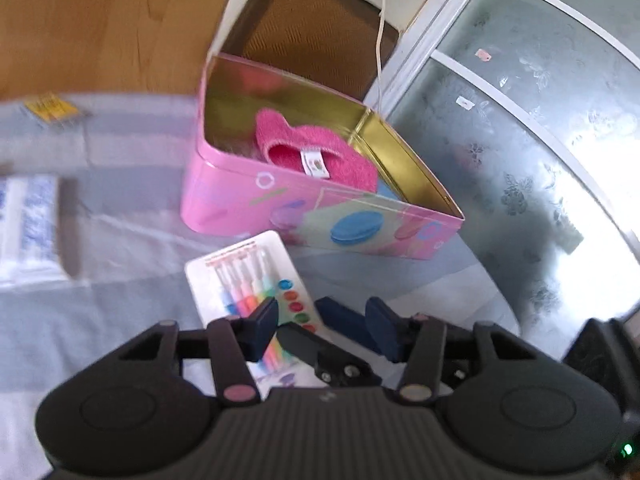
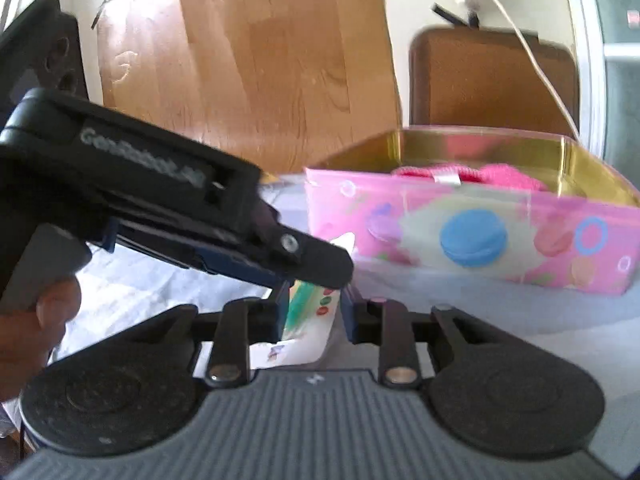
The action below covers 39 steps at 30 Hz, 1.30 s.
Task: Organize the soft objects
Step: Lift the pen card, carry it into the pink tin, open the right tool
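Note:
A pink tin box (image 1: 280,200) with a gold inside stands open on the grey cloth, and a fuzzy pink cloth (image 1: 316,152) lies in it. The box (image 2: 480,236) and the cloth (image 2: 500,174) also show in the right wrist view. A white marker pack (image 1: 248,276) lies flat in front of the box. My left gripper (image 1: 324,326) is open and empty above the pack's near end. My right gripper (image 2: 314,312) is open with the marker pack (image 2: 308,320) between its fingers. The left gripper's body (image 2: 160,208) crosses above it.
A blue-and-white patterned package (image 1: 28,224) lies at the left on the cloth. A yellow packet (image 1: 52,110) lies at the far left edge. A brown chair (image 1: 316,32) stands behind the box. A frosted glass door (image 1: 520,140) is at the right.

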Tool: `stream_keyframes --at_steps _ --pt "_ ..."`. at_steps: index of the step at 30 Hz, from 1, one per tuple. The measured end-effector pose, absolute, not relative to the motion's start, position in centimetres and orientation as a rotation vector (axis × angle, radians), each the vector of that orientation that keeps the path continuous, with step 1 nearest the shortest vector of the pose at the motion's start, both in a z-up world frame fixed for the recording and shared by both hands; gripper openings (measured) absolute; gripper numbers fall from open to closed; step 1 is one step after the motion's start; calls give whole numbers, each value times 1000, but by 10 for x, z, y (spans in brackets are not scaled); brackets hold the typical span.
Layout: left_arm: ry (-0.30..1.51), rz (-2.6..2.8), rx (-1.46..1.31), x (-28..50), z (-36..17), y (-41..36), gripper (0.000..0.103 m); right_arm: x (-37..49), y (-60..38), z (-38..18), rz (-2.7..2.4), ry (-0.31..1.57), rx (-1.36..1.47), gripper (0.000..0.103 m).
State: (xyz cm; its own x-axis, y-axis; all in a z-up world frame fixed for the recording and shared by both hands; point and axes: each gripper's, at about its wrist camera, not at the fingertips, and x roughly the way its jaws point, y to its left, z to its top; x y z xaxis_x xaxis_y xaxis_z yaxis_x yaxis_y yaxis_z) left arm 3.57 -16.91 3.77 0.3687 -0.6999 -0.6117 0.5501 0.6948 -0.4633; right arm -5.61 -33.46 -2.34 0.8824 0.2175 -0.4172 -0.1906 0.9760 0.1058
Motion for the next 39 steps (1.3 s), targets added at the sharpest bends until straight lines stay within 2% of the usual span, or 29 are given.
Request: stream_keyframes --at_steps 3,6,11,12,16,18,21,22,25,28,31,32,34,35,36,37,38,39 --pt "891 -788 -214 33 38 -158 49 -57 -321 -21 200 432 22 36" --pt "890 -714 -236 38 35 -141 64 -51 -334 -23 234 484 111 37" --pt "953 -660 -332 57 17 -127 69 -50 -349 -31 300 549 315 29" --pt "968 -665 -338 59 13 -127 74 -48 -350 -32 313 557 360 24" --pt "937 -687 -344 54 10 -126 84 -47 -362 -33 377 554 561 24" --pt "934 -697 -408 56 7 -118 84 -44 -371 -37 431 561 692 24" --pt "953 -713 -531 63 0 -103 78 -41 -377 -42 485 575 843 24" --pt "954 -713 -556 64 -2 -100 54 -39 -379 -44 499 583 883 23" --pt "988 -729 -600 67 -10 -98 48 -34 -374 -56 532 681 978 21" --pt "955 -721 -548 63 -8 -103 48 -40 -362 -47 500 678 892 19" --pt "950 -724 -527 63 -7 -105 52 -41 -358 -42 485 674 873 18" --pt "957 -727 -537 64 -8 -104 57 -42 -358 -42 494 675 885 15" --pt "987 -755 -587 65 -9 -99 81 -45 -362 -43 534 659 934 14" --pt "994 -766 -609 64 -7 -96 85 -41 -361 -46 558 645 959 14" --pt "986 -773 -611 62 -4 -96 84 -42 -362 -45 605 629 984 14" --pt "974 -785 -603 60 1 -98 72 -42 -361 -42 637 610 999 14" --pt "963 -815 -592 57 8 -102 64 -43 -360 -36 654 592 991 14" --pt "956 -853 -576 56 16 -109 63 -43 -360 -26 644 567 965 15"
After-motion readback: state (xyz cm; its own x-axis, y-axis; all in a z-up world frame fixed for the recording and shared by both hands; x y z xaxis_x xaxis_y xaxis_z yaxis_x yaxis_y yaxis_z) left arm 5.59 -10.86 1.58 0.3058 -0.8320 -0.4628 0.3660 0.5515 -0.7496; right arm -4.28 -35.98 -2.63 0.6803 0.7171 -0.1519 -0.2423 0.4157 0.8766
